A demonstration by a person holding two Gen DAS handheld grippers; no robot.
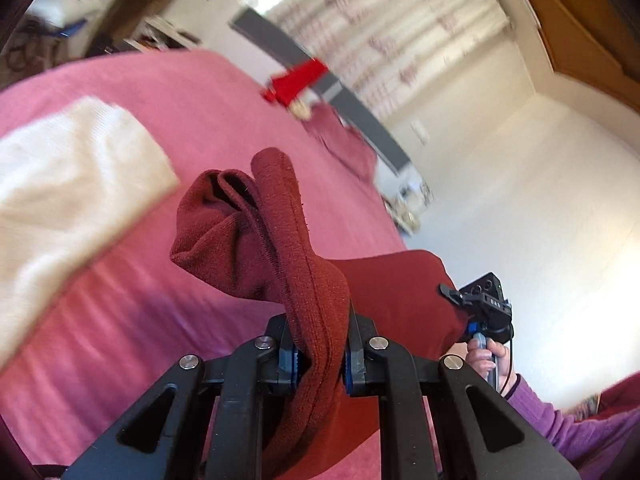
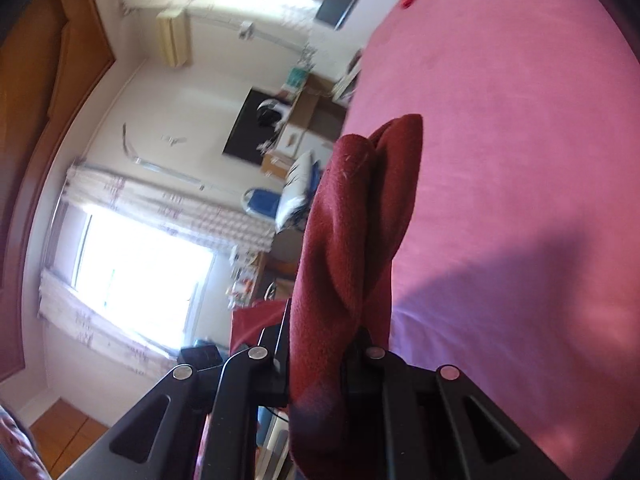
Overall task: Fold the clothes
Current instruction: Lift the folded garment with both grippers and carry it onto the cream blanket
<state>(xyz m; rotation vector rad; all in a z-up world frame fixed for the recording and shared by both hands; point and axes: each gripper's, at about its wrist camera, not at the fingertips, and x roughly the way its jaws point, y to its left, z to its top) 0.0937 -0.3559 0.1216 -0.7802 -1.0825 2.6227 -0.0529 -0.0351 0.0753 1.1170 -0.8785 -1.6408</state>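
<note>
The left tongs [image 1: 320, 360] are clenched on a fold of the dark red knitted garment [image 1: 280, 240], which bunches up past the fingertips and hangs down between the black arms; the cloth stretches sideways to the right tongs [image 1: 478, 312], held by a hand [image 1: 490, 358] in a purple sleeve [image 1: 560, 420]; in the right wrist view the right tongs [image 2: 320, 360] likewise pinch a thick roll of the same garment [image 2: 352, 220], so it is held up off the pink bed cover [image 1: 180, 92] between the two; a folded white knitted cloth [image 1: 68, 184] lies on the bed at the left; a bright red item [image 1: 296, 80], blurred, lies at the far edge; curtained windows [image 2: 140, 264] light the room.
</note>
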